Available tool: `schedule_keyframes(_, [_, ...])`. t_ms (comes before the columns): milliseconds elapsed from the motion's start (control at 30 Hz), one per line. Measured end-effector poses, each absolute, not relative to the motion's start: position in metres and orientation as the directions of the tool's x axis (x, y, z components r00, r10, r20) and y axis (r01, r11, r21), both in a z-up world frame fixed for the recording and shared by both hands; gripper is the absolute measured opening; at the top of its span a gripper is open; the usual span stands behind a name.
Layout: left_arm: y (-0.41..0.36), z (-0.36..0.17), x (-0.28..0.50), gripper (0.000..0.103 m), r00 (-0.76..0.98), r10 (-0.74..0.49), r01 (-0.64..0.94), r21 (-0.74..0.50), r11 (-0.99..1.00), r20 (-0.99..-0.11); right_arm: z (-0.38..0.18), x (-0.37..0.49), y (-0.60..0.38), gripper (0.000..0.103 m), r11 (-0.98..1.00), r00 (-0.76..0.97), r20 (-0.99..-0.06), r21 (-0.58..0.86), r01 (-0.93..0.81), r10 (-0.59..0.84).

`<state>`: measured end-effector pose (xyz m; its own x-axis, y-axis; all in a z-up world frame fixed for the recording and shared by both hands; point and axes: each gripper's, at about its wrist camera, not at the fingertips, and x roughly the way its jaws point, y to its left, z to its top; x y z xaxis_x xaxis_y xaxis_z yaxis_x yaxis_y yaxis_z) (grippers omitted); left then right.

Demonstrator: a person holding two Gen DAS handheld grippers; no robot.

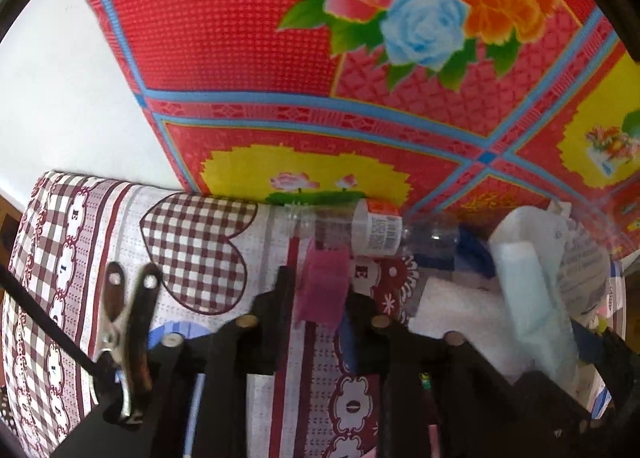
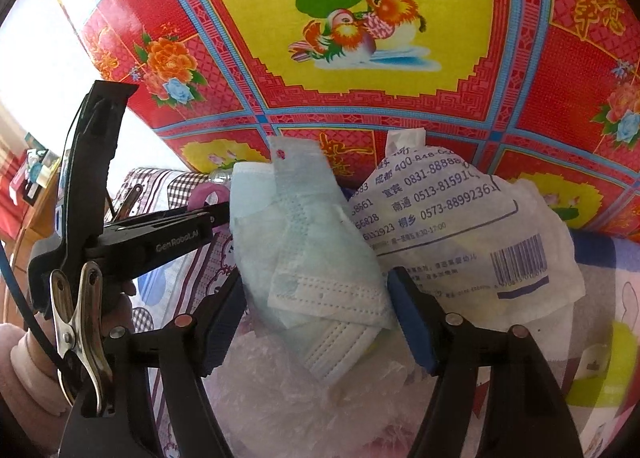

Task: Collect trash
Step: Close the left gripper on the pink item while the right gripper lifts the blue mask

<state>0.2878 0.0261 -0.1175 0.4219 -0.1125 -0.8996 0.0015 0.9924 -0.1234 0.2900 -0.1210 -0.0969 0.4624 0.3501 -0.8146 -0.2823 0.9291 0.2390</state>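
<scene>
My left gripper [image 1: 320, 290] is shut on a small pink piece of trash [image 1: 322, 288] above the patterned bedsheet [image 1: 192, 242]. A clear empty plastic bottle [image 1: 372, 230] lies just beyond it against the red floral quilt [image 1: 248, 38]. My right gripper [image 2: 316, 294] is shut on a bundle of light-blue face masks [image 2: 316, 258] and a white printed plastic wrapper [image 2: 460, 234]. The left gripper's side [image 2: 160, 234] with the pink piece [image 2: 206, 194] shows at left in the right wrist view. The masks and wrapper [image 1: 532, 278] also show at right in the left wrist view.
The red and yellow floral quilt [image 2: 360, 38] stands right behind both grippers. A white wall [image 1: 52, 90] is at the left. A clear crinkled plastic bag [image 2: 304, 398] lies below the masks. Wooden furniture [image 2: 32, 194] is at the far left.
</scene>
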Motion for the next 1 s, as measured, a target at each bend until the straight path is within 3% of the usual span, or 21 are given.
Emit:
schedule_keyframes(67, [0.024, -0.116, 0.287, 0.016, 0.426, -0.121, 0.012, -0.128, 0.992, -0.897, -0.096, 0.294, -0.122, 0.071, 0.928, 0.456, -0.815, 0.254, -0.273, 0.358])
schedule_keyframes(233, [0.018, -0.104, 0.272, 0.016, 0.45, -0.144, 0.04, -0.142, 0.989, -0.881, -0.098, 0.3, -0.129, 0.056, 0.919, 0.44, -0.81, 0.303, -0.254, 0.388])
schedule_keyframes(400, [0.027, -0.092, 0.252, 0.016, 0.468, -0.173, 0.044, -0.173, 0.984, -0.866, -0.094, 0.3, -0.133, 0.035, 0.915, 0.455, -0.796, 0.311, -0.258, 0.399])
schedule_keyframes(500, [0.035, -0.086, 0.246, 0.016, 0.478, -0.18, 0.045, -0.181, 0.982, -0.86, -0.089, 0.296, -0.133, 0.029, 0.911, 0.47, -0.783, 0.315, -0.265, 0.407])
schedule_keyframes(1000, [0.046, -0.038, 0.191, 0.016, 0.524, -0.175, 0.051, -0.175, 0.983, -0.833, -0.048, 0.262, -0.141, 0.027, 0.888, 0.516, -0.727, 0.321, -0.328, 0.453])
